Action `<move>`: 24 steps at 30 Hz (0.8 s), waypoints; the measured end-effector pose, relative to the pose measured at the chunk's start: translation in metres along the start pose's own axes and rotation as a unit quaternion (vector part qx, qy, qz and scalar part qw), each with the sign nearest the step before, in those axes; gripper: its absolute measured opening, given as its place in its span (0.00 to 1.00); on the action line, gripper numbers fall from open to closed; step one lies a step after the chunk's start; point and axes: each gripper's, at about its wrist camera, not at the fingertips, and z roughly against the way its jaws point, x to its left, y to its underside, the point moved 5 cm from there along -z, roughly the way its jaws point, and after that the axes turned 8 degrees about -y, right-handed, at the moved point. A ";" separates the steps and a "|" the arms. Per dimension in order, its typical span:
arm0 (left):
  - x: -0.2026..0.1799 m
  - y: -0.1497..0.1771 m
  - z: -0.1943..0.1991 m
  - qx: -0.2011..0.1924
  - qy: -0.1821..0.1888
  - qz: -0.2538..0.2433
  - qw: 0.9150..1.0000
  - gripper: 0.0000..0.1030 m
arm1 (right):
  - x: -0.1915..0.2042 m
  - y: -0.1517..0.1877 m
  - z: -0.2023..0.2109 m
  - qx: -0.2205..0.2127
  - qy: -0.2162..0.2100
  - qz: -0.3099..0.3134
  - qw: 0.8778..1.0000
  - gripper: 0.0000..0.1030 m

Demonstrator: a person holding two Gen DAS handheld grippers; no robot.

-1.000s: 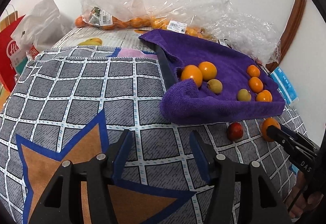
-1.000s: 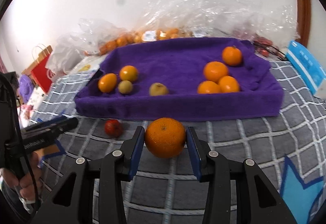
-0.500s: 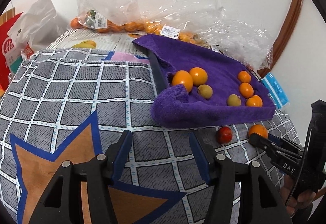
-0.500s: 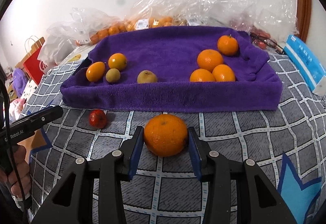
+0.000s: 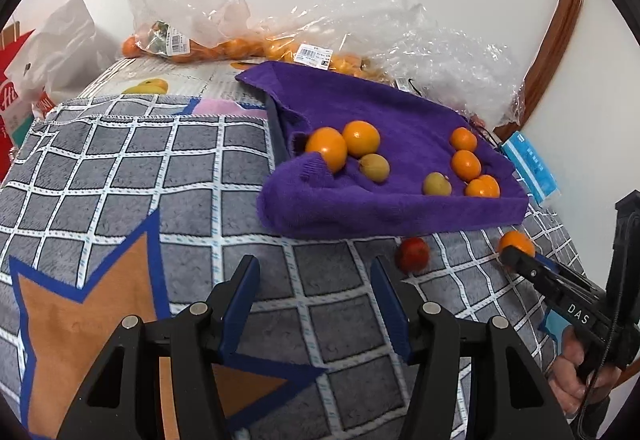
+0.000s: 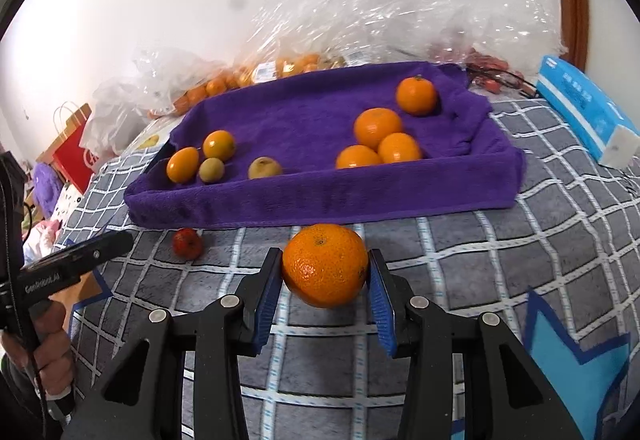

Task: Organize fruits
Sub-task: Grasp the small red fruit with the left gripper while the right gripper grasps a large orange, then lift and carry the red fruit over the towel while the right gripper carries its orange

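A large orange (image 6: 325, 265) is clamped between the blue pads of the right gripper (image 6: 325, 290), just in front of the purple towel (image 6: 304, 196). The left gripper (image 5: 314, 306) is held spread wide with nothing between its pads, above the checked blanket (image 5: 120, 176). A small red fruit (image 6: 187, 243) lies on the blanket beside the towel's front edge, and several oranges and two yellowish fruits are gathered on the towel.
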 end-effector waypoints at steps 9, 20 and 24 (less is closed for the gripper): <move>-0.049 0.002 0.007 -0.008 0.028 -0.032 0.999 0.53 | -0.009 0.007 0.032 -0.021 0.021 0.021 0.999 0.41; -0.075 0.002 -0.029 0.020 -0.029 -0.057 0.998 0.25 | -0.024 0.006 0.049 -0.030 0.029 0.016 0.999 0.41; -0.071 0.004 -0.026 0.027 -0.006 -0.049 0.998 0.24 | -0.024 0.001 0.048 -0.036 0.030 0.017 0.999 0.41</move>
